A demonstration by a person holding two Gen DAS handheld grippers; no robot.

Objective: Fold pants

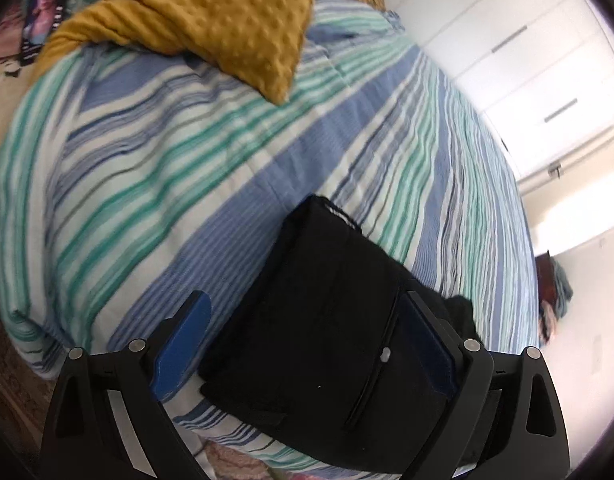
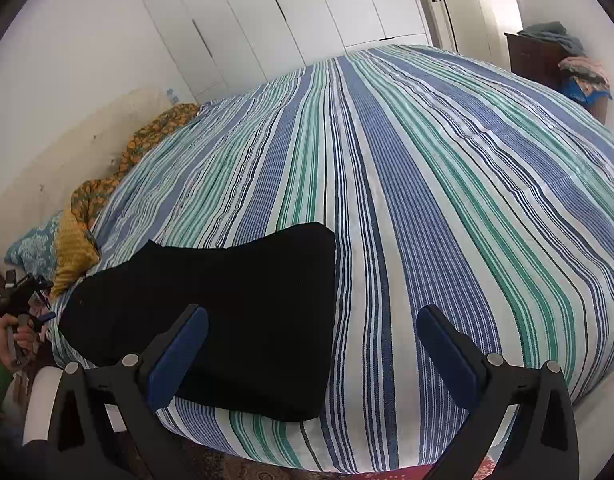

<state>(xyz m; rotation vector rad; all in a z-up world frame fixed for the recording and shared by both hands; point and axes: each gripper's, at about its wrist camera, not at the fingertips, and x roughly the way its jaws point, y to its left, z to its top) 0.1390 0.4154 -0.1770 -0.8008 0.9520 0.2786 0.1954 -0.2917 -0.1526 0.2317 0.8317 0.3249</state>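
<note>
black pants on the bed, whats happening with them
A person is folding the black pants on a striped bed cover with a handheld gripper in each hand. The pants lie in a folded bundle near the bed's edge. The left gripper and the right gripper are both open, gripping nothing. A mustard pillow sits further back.

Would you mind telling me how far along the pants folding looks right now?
Mostly done: the black pants lie as a compact folded stack near the edge of the striped bedspread. In hand: nothing; the left gripper and right gripper are both open. Left: perhaps squaring the uneven far edge.
</note>
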